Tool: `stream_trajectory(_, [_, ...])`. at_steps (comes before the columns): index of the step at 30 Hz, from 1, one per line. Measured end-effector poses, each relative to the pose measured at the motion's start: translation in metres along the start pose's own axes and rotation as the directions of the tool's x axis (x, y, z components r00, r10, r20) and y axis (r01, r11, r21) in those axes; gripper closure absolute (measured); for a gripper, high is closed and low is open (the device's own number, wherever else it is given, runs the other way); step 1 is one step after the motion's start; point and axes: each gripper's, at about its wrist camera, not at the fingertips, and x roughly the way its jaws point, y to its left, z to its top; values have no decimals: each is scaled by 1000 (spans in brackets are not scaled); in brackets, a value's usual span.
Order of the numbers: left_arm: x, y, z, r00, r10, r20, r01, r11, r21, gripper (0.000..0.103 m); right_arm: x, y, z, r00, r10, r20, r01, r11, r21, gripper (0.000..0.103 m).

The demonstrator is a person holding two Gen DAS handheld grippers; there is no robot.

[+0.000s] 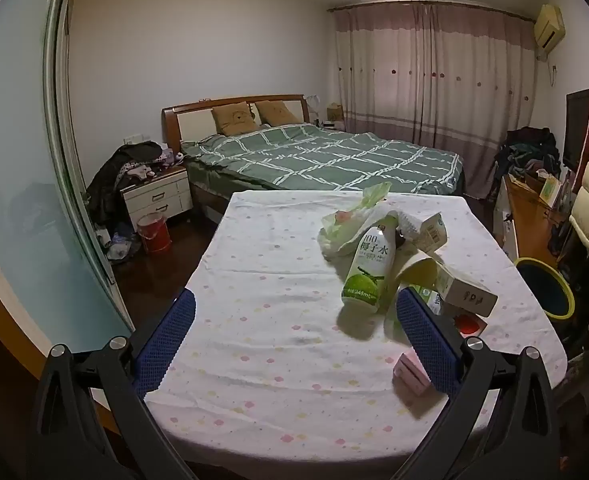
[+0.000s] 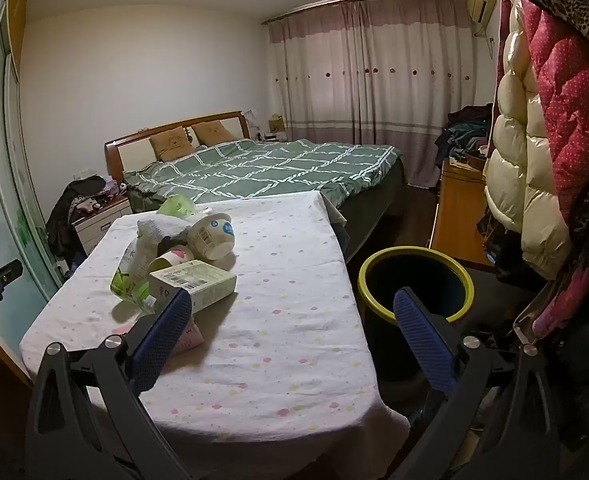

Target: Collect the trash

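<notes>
While both hand-held grippers gape empty, dotted tablecloth (image 2: 286,320) bearing trash pile (image 1: 394,256), bin (image 2: 416,280) beside, bed (image 1: 314,156) beyond.

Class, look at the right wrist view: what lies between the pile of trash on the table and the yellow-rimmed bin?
Only bare dotted tablecloth, then the table's edge; the bin stands on the floor just beyond it.

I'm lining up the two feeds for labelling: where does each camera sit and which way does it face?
Left wrist: rides the open left tool, tilted down across the table at the coconut-water bottle; only its fingers show.
Right wrist: rides the open right tool, over the table's right edge toward the bin; its fingers show.
Shared: table, trash pile, bin, bed.
</notes>
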Motion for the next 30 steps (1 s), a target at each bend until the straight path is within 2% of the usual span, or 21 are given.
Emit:
stream_trajectory(14, [-14, 19, -1, 1000, -3, 10, 3, 1000, -7, 4, 1, 5, 0, 1000, 1, -6, -1, 1000, -3, 6])
stream_trajectory(16, [7, -5, -3, 1000, -4, -24, 4, 1000, 26, 4, 2, 1, 1, 1000, -1, -8, 1, 1000, -2, 6])
stream_trajectory(30, [11, -8, -5, 1000, -8, -29, 9, 1000, 29, 4, 6, 0, 1, 1000, -2, -9, 2, 1000, -1, 6])
